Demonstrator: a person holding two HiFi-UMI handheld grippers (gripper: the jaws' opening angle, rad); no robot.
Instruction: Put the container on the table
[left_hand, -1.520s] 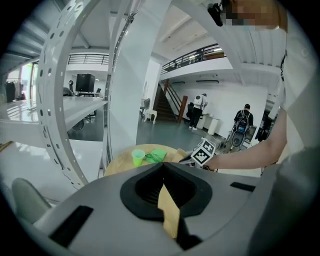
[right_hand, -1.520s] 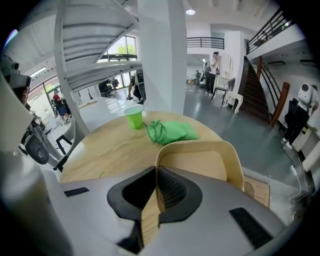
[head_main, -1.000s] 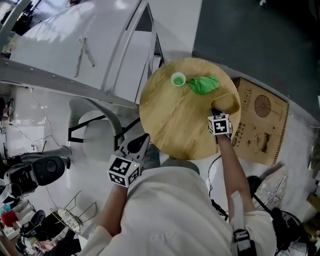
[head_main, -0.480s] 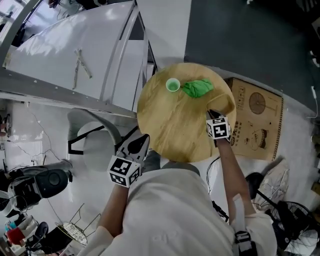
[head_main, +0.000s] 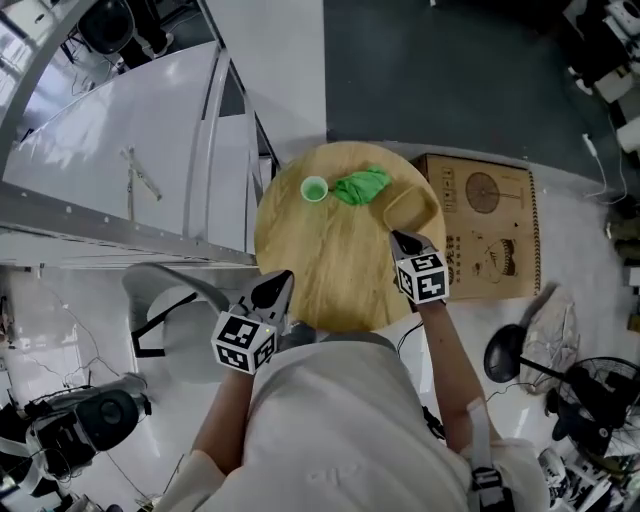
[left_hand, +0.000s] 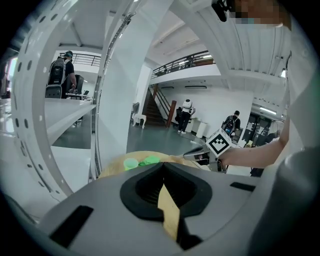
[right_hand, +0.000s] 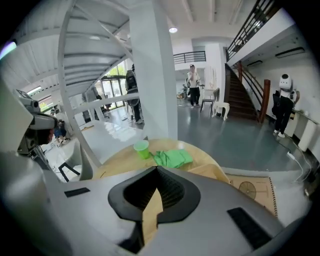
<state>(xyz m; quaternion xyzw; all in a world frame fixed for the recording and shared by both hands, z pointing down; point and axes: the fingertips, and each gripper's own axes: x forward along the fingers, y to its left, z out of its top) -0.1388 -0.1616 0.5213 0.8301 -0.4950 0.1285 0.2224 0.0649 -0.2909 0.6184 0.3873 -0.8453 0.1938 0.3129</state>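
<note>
A tan wooden container (head_main: 411, 206) sits on the round wooden table (head_main: 320, 260) near its right edge; in the right gripper view the container (right_hand: 216, 171) shows just right of the jaws. My right gripper (head_main: 397, 238) is shut and empty, its tips at the container's near rim; whether they touch it I cannot tell. My left gripper (head_main: 282, 281) is also shut and empty, over the table's near left edge. A green cup (head_main: 314, 188) and a crumpled green cloth (head_main: 361, 186) lie at the far side. In their own views both the left gripper (left_hand: 162, 165) and the right gripper (right_hand: 156, 169) have their jaws together.
A printed cardboard box (head_main: 485, 228) lies right of the table. White slanted panels and beams (head_main: 130, 170) rise to the left, with a white chair (head_main: 170, 300) beneath. A black fan (head_main: 590, 410) and cables sit at the lower right. People stand far off in the hall.
The head view has shifted, so the table sits lower and further left in the picture. Both grippers keep roughly the same place relative to the table and container, jaws still together.
</note>
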